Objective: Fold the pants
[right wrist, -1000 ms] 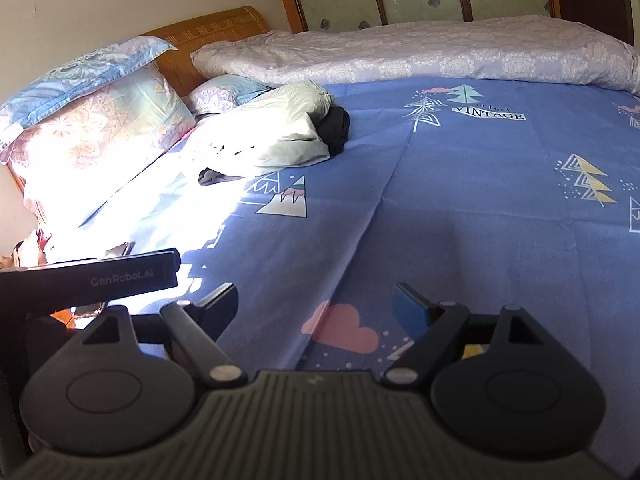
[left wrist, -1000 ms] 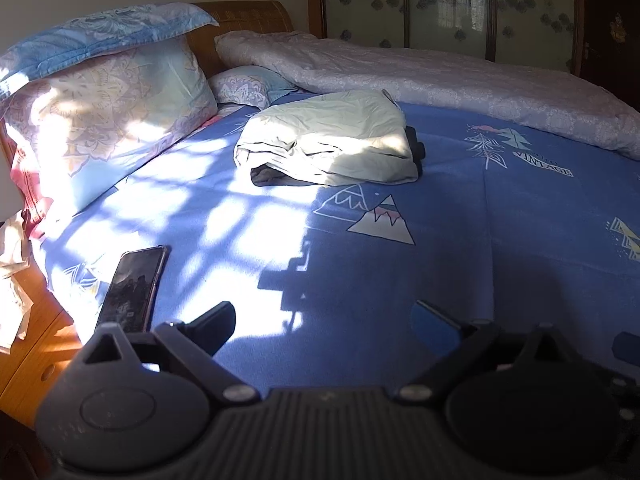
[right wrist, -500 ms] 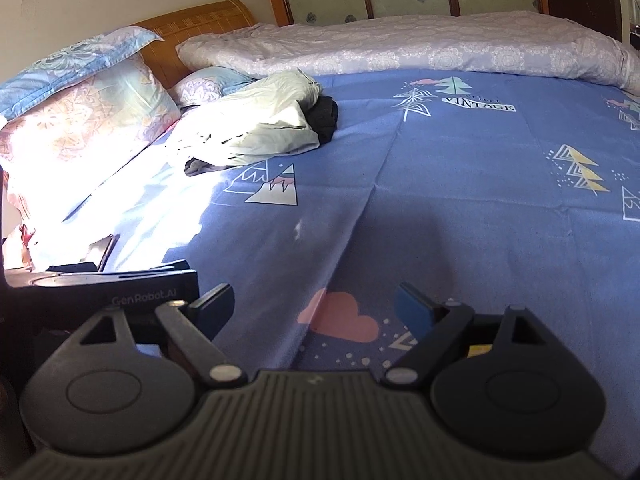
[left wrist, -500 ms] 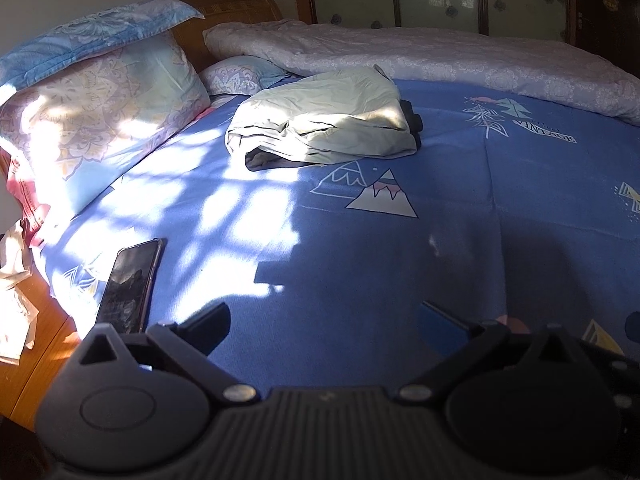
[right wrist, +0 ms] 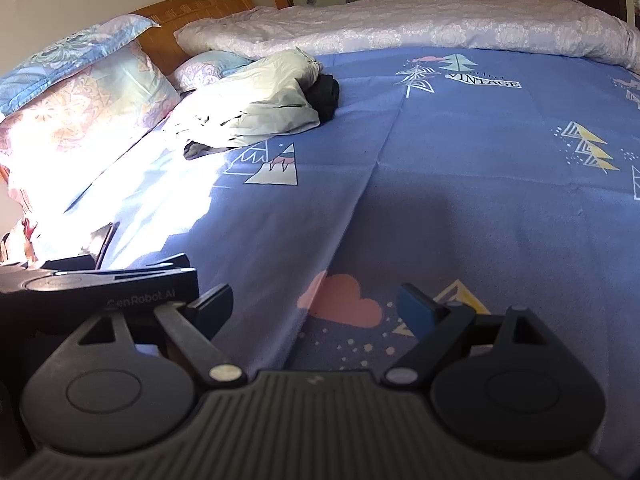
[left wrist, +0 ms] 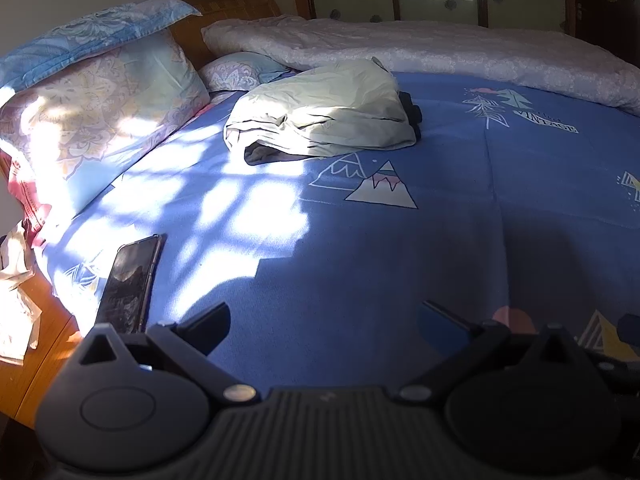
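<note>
Left gripper point(left wrist: 324, 316) and right gripper point(right wrist: 316, 304) over sheet point(left wrist: 400, 248), jaws released, grasping nothing. Pants point(left wrist: 320, 120) crumpled near pillows point(left wrist: 92, 120), well apart from both; phone point(left wrist: 128, 284) at edge.

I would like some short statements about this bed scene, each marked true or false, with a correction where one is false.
1. Both grippers are open and hold nothing. True: the left gripper and the right gripper each have their fingers spread over the blue sheet.
2. The pale pants lie spread out flat across the whole bed. False: they sit in a bunched pile near the pillows.
3. A phone lies on the sheet near the bed's edge. True.
4. The left gripper touches the pants. False: it is well apart from them.
5. A dark garment lies against the pants. True.
</note>
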Demonstrator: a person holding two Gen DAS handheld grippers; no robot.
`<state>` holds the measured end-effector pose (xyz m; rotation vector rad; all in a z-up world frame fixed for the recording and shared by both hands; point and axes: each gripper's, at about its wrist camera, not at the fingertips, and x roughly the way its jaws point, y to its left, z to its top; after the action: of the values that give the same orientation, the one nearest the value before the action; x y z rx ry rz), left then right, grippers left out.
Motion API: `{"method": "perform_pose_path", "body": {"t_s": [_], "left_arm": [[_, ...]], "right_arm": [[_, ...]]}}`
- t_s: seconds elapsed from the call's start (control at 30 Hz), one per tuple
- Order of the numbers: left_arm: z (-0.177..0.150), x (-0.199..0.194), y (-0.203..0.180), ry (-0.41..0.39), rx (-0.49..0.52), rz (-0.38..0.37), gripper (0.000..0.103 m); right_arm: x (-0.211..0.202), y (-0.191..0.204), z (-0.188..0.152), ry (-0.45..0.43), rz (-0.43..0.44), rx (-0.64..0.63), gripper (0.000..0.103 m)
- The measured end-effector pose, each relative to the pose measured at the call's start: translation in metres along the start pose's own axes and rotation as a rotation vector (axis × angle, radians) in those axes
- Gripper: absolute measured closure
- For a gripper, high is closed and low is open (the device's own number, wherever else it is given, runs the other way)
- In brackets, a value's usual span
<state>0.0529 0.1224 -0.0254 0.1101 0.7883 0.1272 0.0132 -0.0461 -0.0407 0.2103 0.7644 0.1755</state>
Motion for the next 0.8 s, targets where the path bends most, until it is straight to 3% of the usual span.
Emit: {"method": "perform_pose_path", "body": {"t_s": [0.8], "left_arm": [[-0.0012, 0.0021, -0.0012, 0.003, 0.02, 0.054, 0.0]], "right_arm": [[0.0027, -0.0003, 0.0007, 0.025, 0.022, -0.018, 0.012]]}}
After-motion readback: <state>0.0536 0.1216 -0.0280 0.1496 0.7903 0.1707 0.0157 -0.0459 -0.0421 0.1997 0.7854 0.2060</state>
